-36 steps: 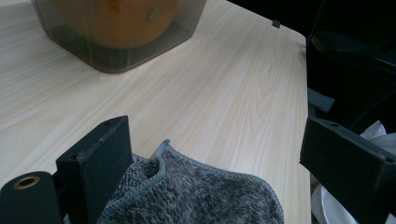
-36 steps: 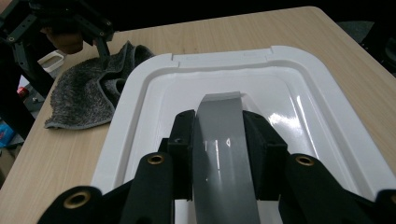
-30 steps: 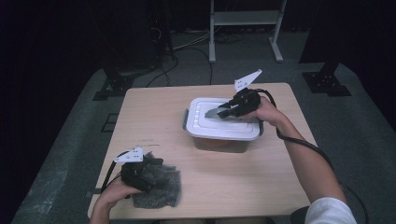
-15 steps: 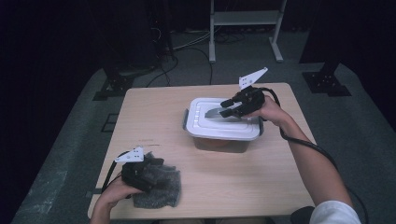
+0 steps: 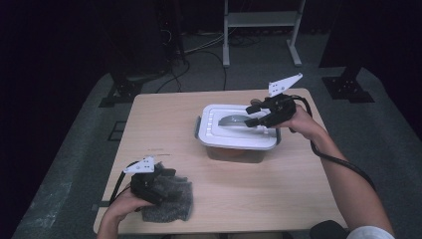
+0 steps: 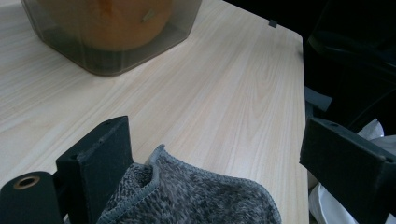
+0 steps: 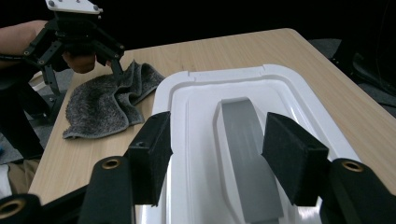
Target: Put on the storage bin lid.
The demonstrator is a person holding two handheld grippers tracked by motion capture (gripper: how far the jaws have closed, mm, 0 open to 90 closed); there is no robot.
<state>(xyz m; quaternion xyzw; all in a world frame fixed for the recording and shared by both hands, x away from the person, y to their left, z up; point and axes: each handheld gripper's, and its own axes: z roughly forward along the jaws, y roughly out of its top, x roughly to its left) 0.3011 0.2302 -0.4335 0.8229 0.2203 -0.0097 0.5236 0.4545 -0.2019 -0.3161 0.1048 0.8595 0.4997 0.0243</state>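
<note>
Over white lid [image 5: 239, 130]: right gripper [image 5: 259, 118] jaws just opening, wide, astride grey handle [image 7: 245, 154], untouched; bare table [image 5: 164, 119] left.

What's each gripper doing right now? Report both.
Left gripper: open over the grey cloth, not gripping it.
Right gripper: open above the lid's grey handle, holding nothing.

Looking like a lab or recording studio: dark curtained surroundings [image 5: 59, 45], grey carpet [image 5: 74, 164], loose cables [image 5: 199, 50], stand legs [image 5: 343, 84], a lone wooden table [image 5: 164, 124].
</note>
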